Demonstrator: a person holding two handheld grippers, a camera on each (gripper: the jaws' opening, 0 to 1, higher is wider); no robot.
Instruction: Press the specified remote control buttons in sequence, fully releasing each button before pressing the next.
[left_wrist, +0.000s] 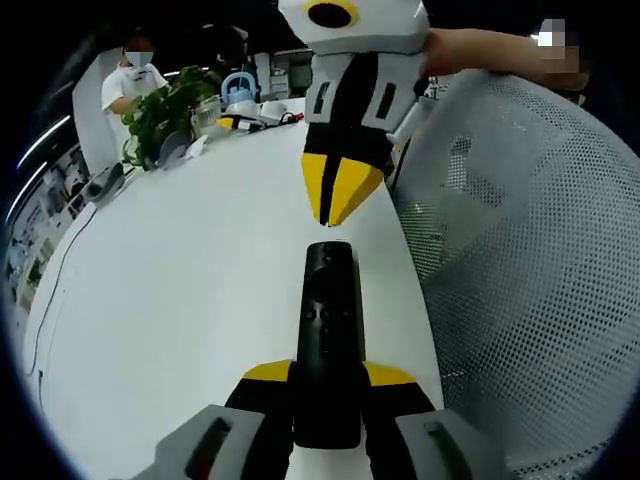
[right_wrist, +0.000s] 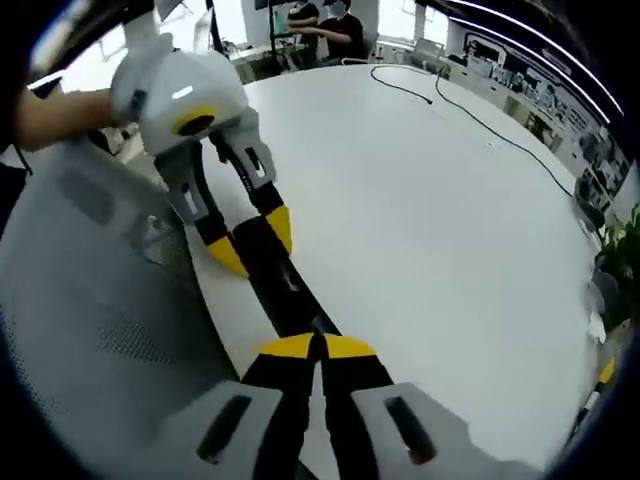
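1. The remote control (left_wrist: 329, 330) is a slim, stiff black bar lying lengthwise on the white tabletop (left_wrist: 190, 300), close to its edge. I judge it light, hard and fairly slick, so it would skid under a push unless pinned.
2. My left claw (left_wrist: 328, 385) grips it across the near end, yellow tips on either long side, jaws parted only to the remote's width. That narrow waist looks to me like the right place to hold; the buttons further up stay uncovered.
3. My right claw (right_wrist: 320, 347) has its tips pressed together with nothing between them, forming one blunt point for pressing. It hovers over or rests at the far end of the remote; I cannot tell whether it touches.
4. The left gripper view shows the remote's button face and the right claw from the front, plus a mesh chair (left_wrist: 530, 270) just beside the tabletop and a plant (left_wrist: 165, 110) far off.
5. The right gripper view shows the left claw's hold from the opposite side, and a black cable (right_wrist: 450, 100) across the tabletop.
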